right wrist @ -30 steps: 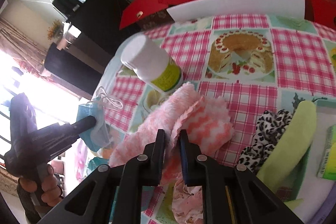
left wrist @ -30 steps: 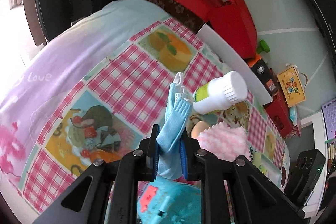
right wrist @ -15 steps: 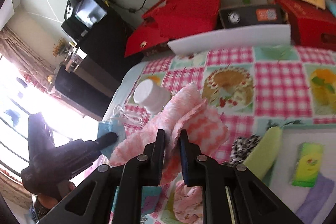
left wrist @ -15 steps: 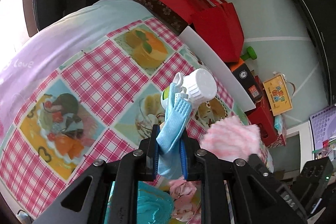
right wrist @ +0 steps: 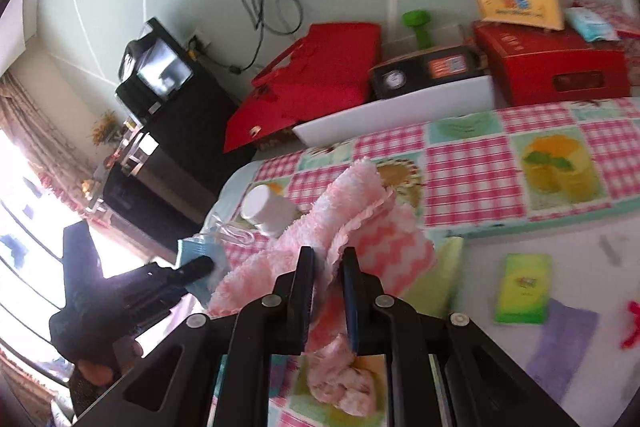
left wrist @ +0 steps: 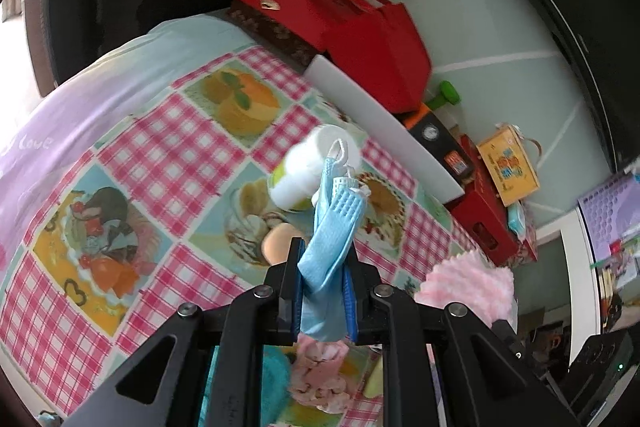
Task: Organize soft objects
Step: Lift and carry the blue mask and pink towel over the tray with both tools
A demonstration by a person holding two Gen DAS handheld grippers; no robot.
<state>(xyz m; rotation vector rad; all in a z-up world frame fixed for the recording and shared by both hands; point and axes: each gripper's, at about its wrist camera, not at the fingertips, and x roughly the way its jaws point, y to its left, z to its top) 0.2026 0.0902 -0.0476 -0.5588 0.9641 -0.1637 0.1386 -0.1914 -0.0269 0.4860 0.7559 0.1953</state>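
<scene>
left gripper [left wrist: 323,297] clamped a blue face mask [left wrist: 328,239]; right gripper [right wrist: 328,293] pinched a pink towel [right wrist: 340,223] (dangling folds risked toppling the white bottle [right wrist: 266,209]).

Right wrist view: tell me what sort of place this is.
Probably a lived-in room at home: a table under a pink checked tablecloth printed with cakes, red gift boxes stacked against a pale green wall, and a black appliance with a screen beside a curtained window.
</scene>
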